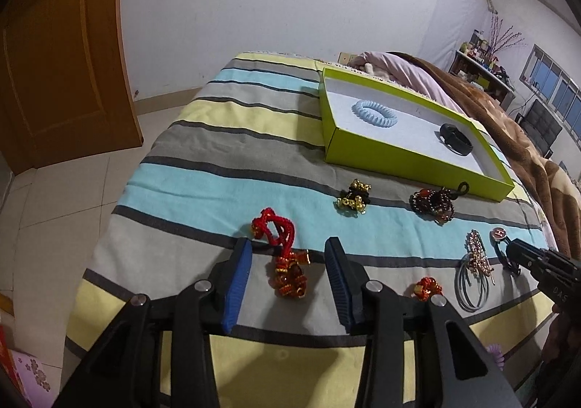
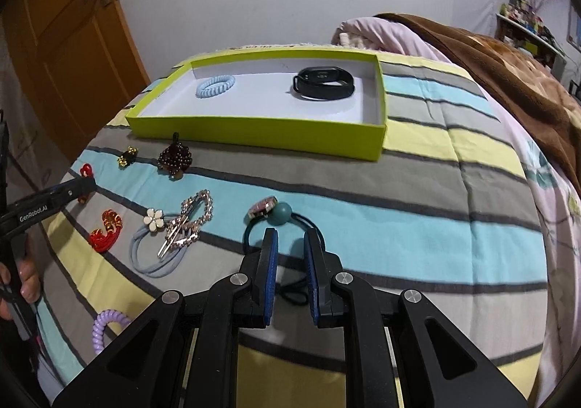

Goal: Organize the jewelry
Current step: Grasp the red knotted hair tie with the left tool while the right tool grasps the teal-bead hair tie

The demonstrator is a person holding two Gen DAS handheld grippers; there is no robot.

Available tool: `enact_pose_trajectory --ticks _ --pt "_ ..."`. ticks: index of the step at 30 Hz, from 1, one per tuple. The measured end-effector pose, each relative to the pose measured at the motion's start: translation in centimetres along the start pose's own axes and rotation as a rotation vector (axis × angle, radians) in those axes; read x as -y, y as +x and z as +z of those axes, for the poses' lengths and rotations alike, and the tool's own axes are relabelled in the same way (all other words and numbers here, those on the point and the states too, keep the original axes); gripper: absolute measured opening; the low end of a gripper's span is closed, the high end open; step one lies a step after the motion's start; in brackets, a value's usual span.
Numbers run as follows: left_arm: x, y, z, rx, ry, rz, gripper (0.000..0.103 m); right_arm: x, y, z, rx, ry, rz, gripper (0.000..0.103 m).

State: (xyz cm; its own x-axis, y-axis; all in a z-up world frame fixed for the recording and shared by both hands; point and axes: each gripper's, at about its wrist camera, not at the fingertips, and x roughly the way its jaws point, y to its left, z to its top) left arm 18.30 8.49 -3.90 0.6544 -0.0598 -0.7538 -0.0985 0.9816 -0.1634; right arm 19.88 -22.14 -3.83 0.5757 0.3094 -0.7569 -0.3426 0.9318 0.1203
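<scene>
Right between the blue pads of the left gripper (image 1: 287,244) lies a red and gold ornament (image 1: 287,275) on a twisted red cord (image 1: 272,228); its long axis runs away from the tongs, cord end farthest out, gold-beaded cluster nearest. The jaws stand wide, pads clear of it on both sides. Over at the right gripper (image 2: 290,239), the jaws sit narrow but apart, straddling the dark loop of a teal-ball hair tie (image 2: 281,213); whether the pads press the elastic cannot be told. Its ball and a round pink charm lie just beyond the fingertips, the loop trailing back between them. Farther ahead of both tongs sits the green box (image 2: 254,133), holding a pale blue coil tie (image 2: 215,85) and a black band (image 2: 323,83).
</scene>
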Motion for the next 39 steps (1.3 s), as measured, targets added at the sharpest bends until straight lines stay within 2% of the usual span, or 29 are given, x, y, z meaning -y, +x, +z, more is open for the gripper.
enact_pose_trajectory --ticks 10,11,13,14,22,23,24,25,28,29,30,34,39 --pt "0.1 0.3 0.3 -0.003 0.007 -0.001 0.042 -0.6 0.3 1.5 0.016 -0.041 0.055 0.016" --pt "0.1 0.3 0.3 -0.003 0.007 -0.001 0.042 -0.7 0.5 1.6 0.013 -0.047 0.056 0.018" --pt "0.2 0.4 0.3 -0.003 0.006 -0.003 0.042 -0.8 1.0 1.9 0.001 -0.051 0.054 0.036" --pt "0.2 0.4 0.3 -0.003 0.005 -0.004 0.042 -0.7 1.3 1.9 -0.005 -0.052 0.055 0.037" --pt "0.3 0.4 0.4 -0.003 0.012 -0.004 0.041 -1.2 2.3 2.0 -0.028 -0.077 0.022 0.037" --pt "0.3 0.4 0.3 -0.003 0.014 -0.005 0.038 -1.4 2.2 2.0 -0.027 -0.082 0.011 0.036" --pt "0.3 0.4 0.3 -0.004 0.016 -0.008 0.03 -1.5 2.2 1.9 -0.027 -0.088 0.0 0.028" --pt "0.4 0.4 0.3 -0.006 0.019 -0.011 0.024 -1.5 2.2 1.8 -0.026 -0.089 -0.004 0.027" --pt "0.6 0.5 0.3 -0.01 0.032 -0.026 0.017 -1.6 2.0 1.6 -0.019 -0.089 -0.011 0.026" --pt "0.7 0.4 0.3 -0.01 0.036 -0.032 0.015 -1.6 1.9 1.5 -0.017 -0.092 -0.015 0.024" --pt "0.8 0.4 0.2 -0.011 0.039 -0.04 0.012 -1.7 1.7 1.4 -0.013 -0.094 -0.018 0.017" --pt "1.0 0.3 0.1 -0.011 0.049 -0.081 0.01 -1.7 1.3 1.2 -0.007 -0.089 -0.014 0.015" --pt "1.3 -0.3 -0.3 -0.006 0.06 -0.096 0.009 -1.9 0.9 1.0 0.005 -0.09 -0.005 0.015"
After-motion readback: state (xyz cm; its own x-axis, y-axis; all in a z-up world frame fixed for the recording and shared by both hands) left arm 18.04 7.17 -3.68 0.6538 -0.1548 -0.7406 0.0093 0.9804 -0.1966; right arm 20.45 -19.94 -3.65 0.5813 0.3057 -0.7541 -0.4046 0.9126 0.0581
